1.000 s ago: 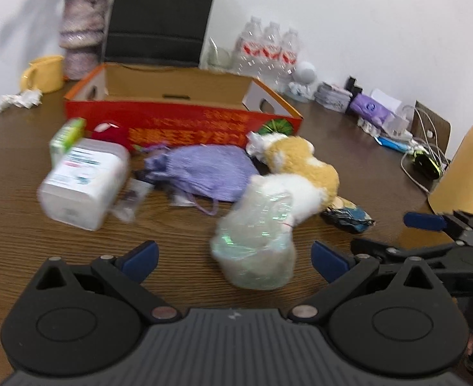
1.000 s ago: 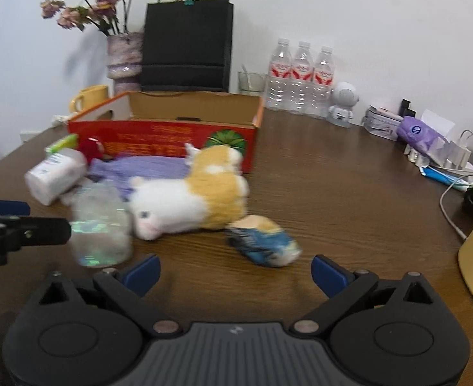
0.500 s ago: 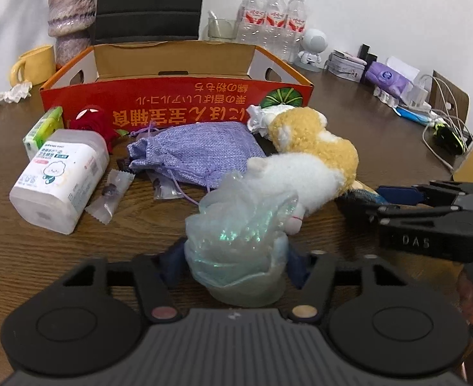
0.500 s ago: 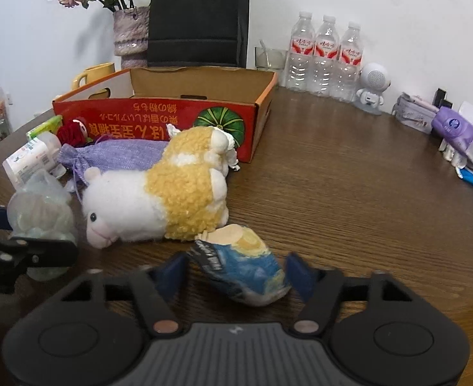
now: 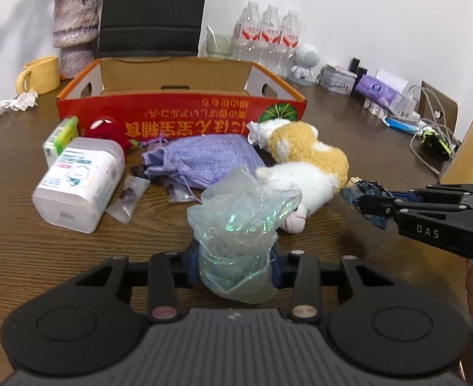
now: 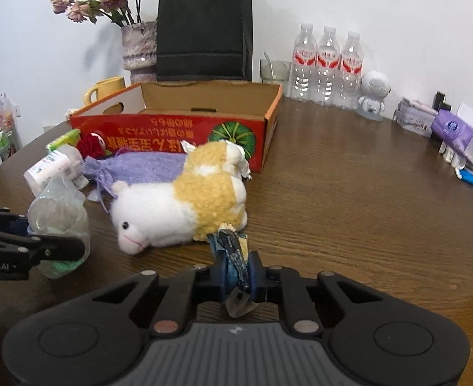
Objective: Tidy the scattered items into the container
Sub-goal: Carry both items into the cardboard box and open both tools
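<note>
My left gripper (image 5: 235,267) is closing, its blue pads pressed on both sides of a clear iridescent plastic bag (image 5: 239,222) standing on the table. My right gripper (image 6: 238,271) is closing too, and squeezes a crumpled blue snack packet (image 6: 231,251) just in front of the white and tan plush toy (image 6: 185,209). The red cardboard box (image 5: 178,119) stands open behind them. In front of it lie a purple pouch (image 5: 204,157), a white bottle (image 5: 79,183), a red item (image 5: 104,130), a green packet (image 5: 61,135) and small sachets (image 5: 129,196).
Behind the box stand a vase (image 6: 138,48), a black bag (image 6: 204,29), a yellow mug (image 5: 40,75) and water bottles (image 6: 328,67). At the right edge are tissue packs (image 6: 455,132) and cables (image 5: 429,141). Bare wood (image 6: 349,199) lies right of the box.
Both grippers moved up to their items and closed from wide open: the left on the plastic bag, the right on the blue packet, now squeezed thin.
</note>
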{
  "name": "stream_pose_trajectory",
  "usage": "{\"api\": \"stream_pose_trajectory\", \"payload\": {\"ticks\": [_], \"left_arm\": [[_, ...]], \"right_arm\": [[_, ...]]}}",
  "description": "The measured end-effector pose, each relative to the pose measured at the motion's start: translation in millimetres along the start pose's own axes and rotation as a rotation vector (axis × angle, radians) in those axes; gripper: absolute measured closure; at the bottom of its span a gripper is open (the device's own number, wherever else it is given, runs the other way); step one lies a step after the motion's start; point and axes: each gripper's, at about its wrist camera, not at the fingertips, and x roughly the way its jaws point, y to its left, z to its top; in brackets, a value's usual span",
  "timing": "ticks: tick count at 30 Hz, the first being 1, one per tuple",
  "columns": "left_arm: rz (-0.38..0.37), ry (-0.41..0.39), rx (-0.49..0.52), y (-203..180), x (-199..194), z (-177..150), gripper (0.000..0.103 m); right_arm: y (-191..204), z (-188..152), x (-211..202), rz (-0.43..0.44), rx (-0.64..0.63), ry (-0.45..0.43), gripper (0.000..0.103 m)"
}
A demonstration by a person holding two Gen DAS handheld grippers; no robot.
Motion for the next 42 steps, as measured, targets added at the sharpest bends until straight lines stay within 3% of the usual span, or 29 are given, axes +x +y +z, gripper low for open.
{"api": "stream_pose_trajectory", "payload": {"ticks": [4,9,13,16,21,23,25,29,34,36,40,42], "left_arm": [[-0.038,-0.038,-0.017,13.4,-18.6,13.3,0.062],[-0.05,-0.097,-0.06,41.7,-27.5,64.0,0.062],[-0.025,-0.113,-0.101,62.9,-9.4,115.4,0.061],[0.015,-0.079,-0.126,78.2,23.3,153.7,0.061],[0.148,0.025,-0.169,104.4,95.3,204.9,0.061],[0.155,0.091,-0.164,114.5,123.7,217.8,0.06],[0.161,0.145,-0.179,124.4,147.5,226.4,0.06],[0.273,0.187,-0.136,129.0,180.0,229.9,0.06],[0.317,0.283,-0.107,130.3,209.2,225.1,0.052],[0.317,0.311,-0.099,129.3,216.6,221.0,0.037],[0.295,0.304,-0.087,126.7,217.4,219.6,0.024],[0.273,0.288,-0.093,125.9,213.5,221.1,0.016]], "right_arm": [[3.5,9.2,-16.1,0.002,0.01,-0.029,0.091],[5.4,43.5,-27.6,0.019,0.025,-0.11,0.091],[6.0,91.1,-13.2,0.044,0.038,-0.148,0.091],[4.2,132.3,14.4,0.044,0.052,-0.135,0.091],[-0.2,194.2,91.8,0.022,0.093,-0.031,0.091],[0.2,210.3,126.7,0.012,0.105,0.025,0.091],[0.5,218.7,158.4,-0.005,0.111,0.084,0.091],[-1.4,223.2,211.1,-0.024,0.142,0.195,0.091],[-1.9,218.4,242.4,-0.015,0.153,0.293,0.09],[-0.2,215.4,247.9,-0.029,0.158,0.313,0.084],[1.7,210.5,255.5,-0.04,0.153,0.347,0.07],[2.5,210.1,255.4,-0.035,0.147,0.346,0.046]]}}
